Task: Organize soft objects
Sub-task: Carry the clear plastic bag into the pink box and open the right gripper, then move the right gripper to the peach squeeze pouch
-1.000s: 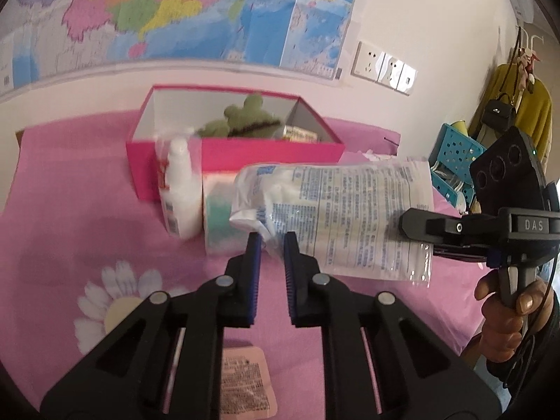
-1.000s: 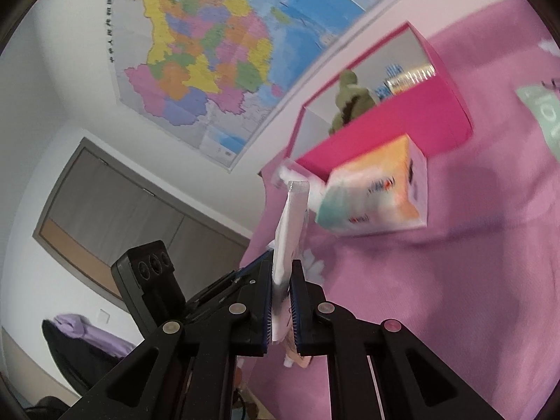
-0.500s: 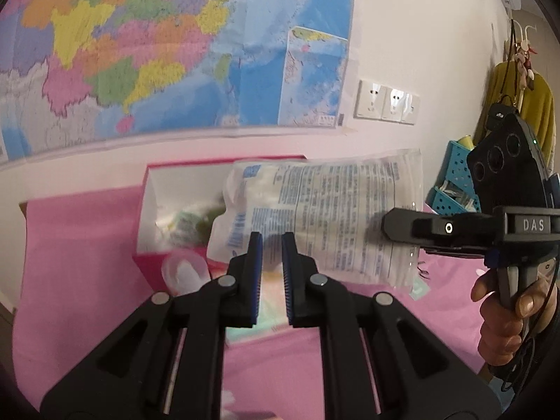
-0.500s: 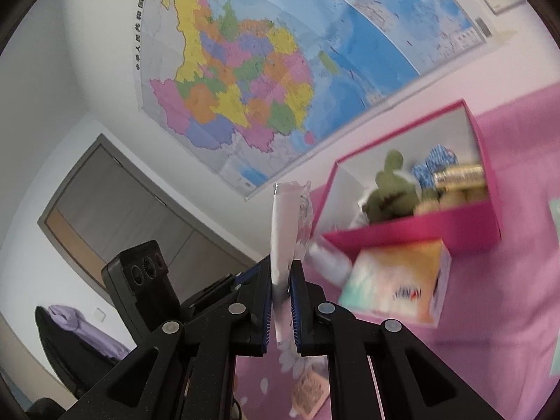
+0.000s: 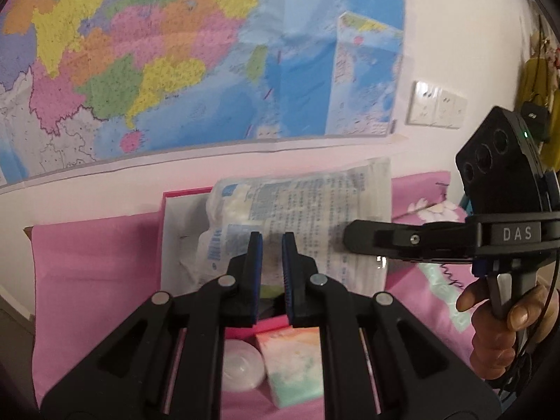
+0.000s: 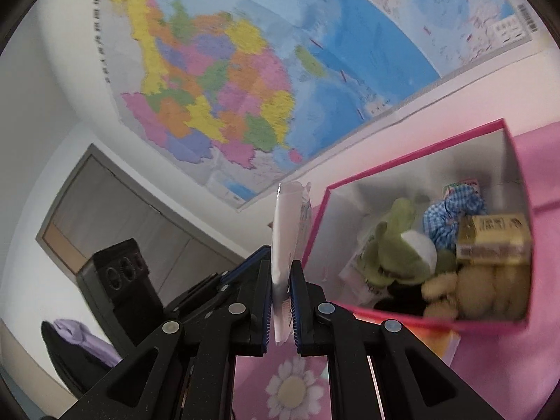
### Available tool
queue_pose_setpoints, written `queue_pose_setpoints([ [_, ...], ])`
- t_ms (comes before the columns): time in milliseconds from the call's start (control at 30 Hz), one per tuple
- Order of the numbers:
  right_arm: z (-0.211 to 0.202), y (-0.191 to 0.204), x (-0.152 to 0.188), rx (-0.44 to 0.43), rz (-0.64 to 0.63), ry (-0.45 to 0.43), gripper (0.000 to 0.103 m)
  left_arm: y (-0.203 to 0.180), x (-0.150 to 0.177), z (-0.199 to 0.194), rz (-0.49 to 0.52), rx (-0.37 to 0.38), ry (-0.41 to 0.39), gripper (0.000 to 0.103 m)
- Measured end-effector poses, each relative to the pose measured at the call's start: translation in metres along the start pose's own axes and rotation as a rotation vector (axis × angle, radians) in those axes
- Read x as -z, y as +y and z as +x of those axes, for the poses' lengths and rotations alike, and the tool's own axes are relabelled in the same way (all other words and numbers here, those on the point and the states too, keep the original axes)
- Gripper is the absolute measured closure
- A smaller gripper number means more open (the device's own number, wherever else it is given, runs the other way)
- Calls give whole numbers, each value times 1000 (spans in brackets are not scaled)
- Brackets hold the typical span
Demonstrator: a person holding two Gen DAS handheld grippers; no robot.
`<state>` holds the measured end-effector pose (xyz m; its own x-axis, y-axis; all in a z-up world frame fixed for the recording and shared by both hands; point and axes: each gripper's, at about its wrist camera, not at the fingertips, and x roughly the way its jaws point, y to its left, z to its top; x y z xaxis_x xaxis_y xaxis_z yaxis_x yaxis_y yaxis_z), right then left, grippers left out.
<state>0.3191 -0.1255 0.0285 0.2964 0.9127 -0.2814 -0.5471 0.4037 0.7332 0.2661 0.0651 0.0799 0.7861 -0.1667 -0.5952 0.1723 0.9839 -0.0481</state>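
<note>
The right gripper (image 6: 281, 302) is pinching the plastic pack (image 5: 308, 217) by its flat sealed edge. The left gripper (image 5: 269, 273) is closed, seemingly on nothing. The pack is looking light, floppy and probably slippery.

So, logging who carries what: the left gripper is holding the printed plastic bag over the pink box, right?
Not the left. The right gripper holds the printed plastic bag over the pink box; the right wrist view shows its fingers clamped on the bag's edge.

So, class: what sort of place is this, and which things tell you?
Probably a room in a home: a big wall map, wall sockets, a grey door, and a flowered pink cloth on the table.
</note>
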Motion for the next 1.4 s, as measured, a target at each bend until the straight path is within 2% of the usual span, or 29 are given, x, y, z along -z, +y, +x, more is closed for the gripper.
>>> queue_pose_setpoints([
  [267,37,-35,-15,38,56,62,94,14,4,26,-24,-29,57,90],
  [467,50,-51,-26,100,95,84,92,17,2,21,-30,-36,41,90],
  [567,57,-62,-33,140,121,95,90,20,2,8,-26,-49,21,86],
  [633,63,-65,-36,151,135,113,88,24,3,-2,-33,-59,4,77],
  [667,65,-66,-37,170,134,119,85,26,4,-8,-38,-64,-5,75],
  [733,70,-70,-43,194,155,125,60,30,6,-19,-41,-71,-21,74],
  [767,70,-70,-46,206,158,121,52,31,8,-24,-43,-76,-27,73],
  [800,70,-69,-49,223,159,117,35,34,9,-28,-47,-81,-31,73],
  [833,68,-68,-52,240,163,114,29,37,12,-35,-53,-85,-39,71],
  [967,50,-62,-55,248,181,87,19,50,24,-54,-71,-102,-55,66],
  [1067,31,-56,-53,292,178,76,18,60,36,-69,-83,-119,-64,65],
  [1133,8,-48,-52,333,152,21,18,66,46,-78,-107,-118,-66,63],
  [1167,1,-46,-52,339,150,14,18,66,52,-82,-110,-112,-66,61],
  [1200,-7,-42,-49,325,144,10,18,65,59,-86,-107,-107,-63,49],
  [1233,-15,-35,-43,302,124,9,18,62,68,-91,-102,-103,-62,32],
  [1267,-19,-27,-38,293,108,14,18,59,79,-97,-99,-97,-65,25],
  [1300,-24,-18,-29,277,82,23,18,56,86,-101,-101,-89,-66,17],
  [1367,-31,3,-2,230,0,55,17,49,107,-108,-108,-66,-48,14],
  [1400,-32,12,16,223,-35,92,16,46,117,-110,-114,-64,-35,5],
])
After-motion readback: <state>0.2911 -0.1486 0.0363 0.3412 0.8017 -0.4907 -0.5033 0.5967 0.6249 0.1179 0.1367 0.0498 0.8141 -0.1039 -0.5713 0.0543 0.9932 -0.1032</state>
